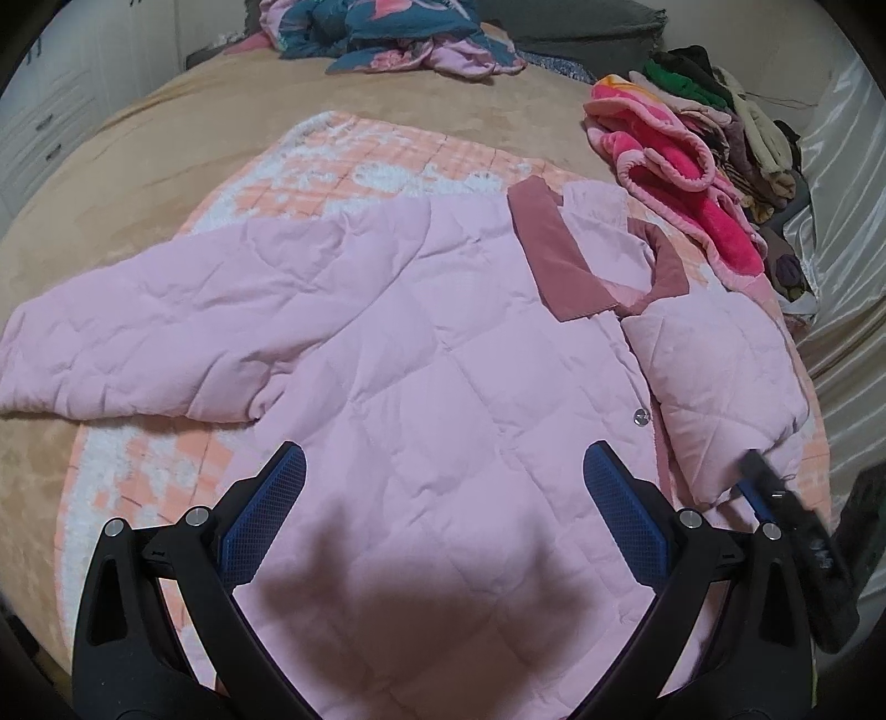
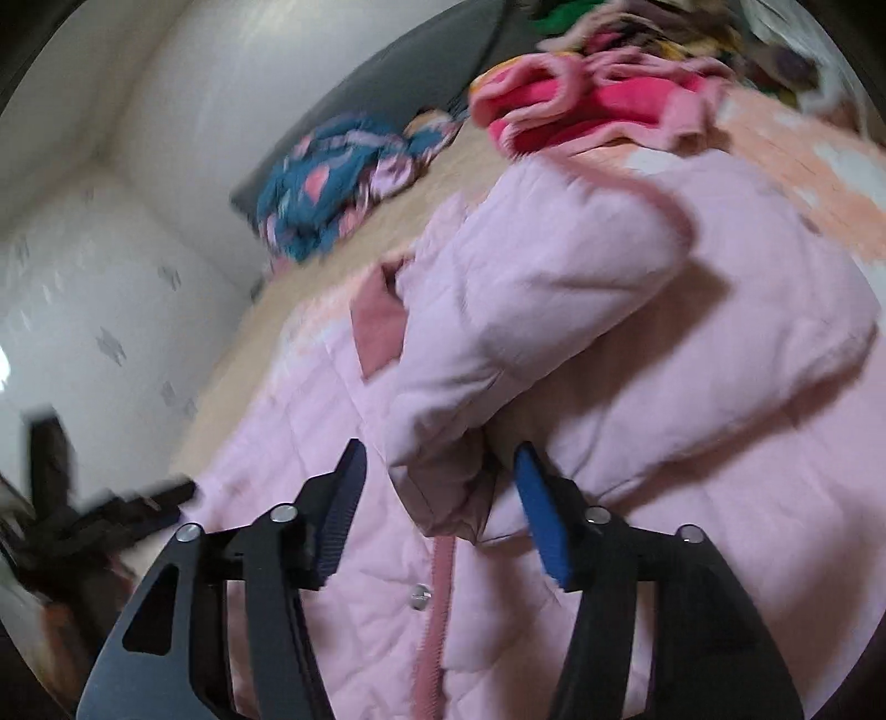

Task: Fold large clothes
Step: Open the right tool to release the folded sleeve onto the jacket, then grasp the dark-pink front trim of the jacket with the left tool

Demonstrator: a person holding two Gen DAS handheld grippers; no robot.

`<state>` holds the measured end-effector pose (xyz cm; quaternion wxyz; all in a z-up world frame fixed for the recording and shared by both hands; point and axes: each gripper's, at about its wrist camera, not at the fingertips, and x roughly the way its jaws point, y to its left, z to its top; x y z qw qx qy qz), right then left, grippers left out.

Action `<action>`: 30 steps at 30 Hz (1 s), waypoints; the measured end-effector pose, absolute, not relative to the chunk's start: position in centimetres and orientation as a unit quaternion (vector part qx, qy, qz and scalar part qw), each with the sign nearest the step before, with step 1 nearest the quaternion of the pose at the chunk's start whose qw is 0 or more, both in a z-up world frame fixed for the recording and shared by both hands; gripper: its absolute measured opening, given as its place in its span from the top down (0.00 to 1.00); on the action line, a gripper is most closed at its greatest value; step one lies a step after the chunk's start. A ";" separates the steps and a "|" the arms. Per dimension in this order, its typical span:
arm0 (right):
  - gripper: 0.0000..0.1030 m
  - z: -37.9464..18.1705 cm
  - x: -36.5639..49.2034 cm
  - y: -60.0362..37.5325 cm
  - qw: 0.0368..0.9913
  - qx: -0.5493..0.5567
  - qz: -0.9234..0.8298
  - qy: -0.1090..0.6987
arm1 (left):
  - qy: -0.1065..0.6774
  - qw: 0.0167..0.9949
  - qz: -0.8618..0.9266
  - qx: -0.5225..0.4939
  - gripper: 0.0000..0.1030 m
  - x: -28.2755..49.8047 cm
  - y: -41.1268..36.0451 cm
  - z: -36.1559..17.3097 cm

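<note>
While the pink quilted jacket [image 1: 443,343] lies on the bed [image 1: 166,138], both hand-held grippers, left [image 1: 443,487] and right [image 2: 440,482], stand spread, pinching nothing.

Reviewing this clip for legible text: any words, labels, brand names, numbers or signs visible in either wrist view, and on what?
None can be read in either view.
Pink quilted jacket: no label or print shows; its snap button is too small to show any marking.
Blue patterned garment: floral shapes only, no letters.
Pile of clothes: no readable tags.
White wall: small grey motifs, blurred, not letters.
</note>
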<state>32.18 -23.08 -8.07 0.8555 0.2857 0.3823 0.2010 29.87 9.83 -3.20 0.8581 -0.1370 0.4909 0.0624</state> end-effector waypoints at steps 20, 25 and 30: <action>0.77 -3.8 31.5 -10.9 0.885 0.061 0.306 0.345 | 0.437 0.866 0.079 -0.229 0.09 29.7 15.4 1.4; 0.77 -7.0 30.1 -6.9 0.857 0.022 0.337 0.390 | 0.446 0.858 0.075 -0.244 0.09 29.8 15.7 0.4; 0.60 -7.6 28.2 -6.5 0.838 0.018 0.359 0.410 | 0.471 0.847 0.062 -0.239 0.09 30.1 14.6 -1.8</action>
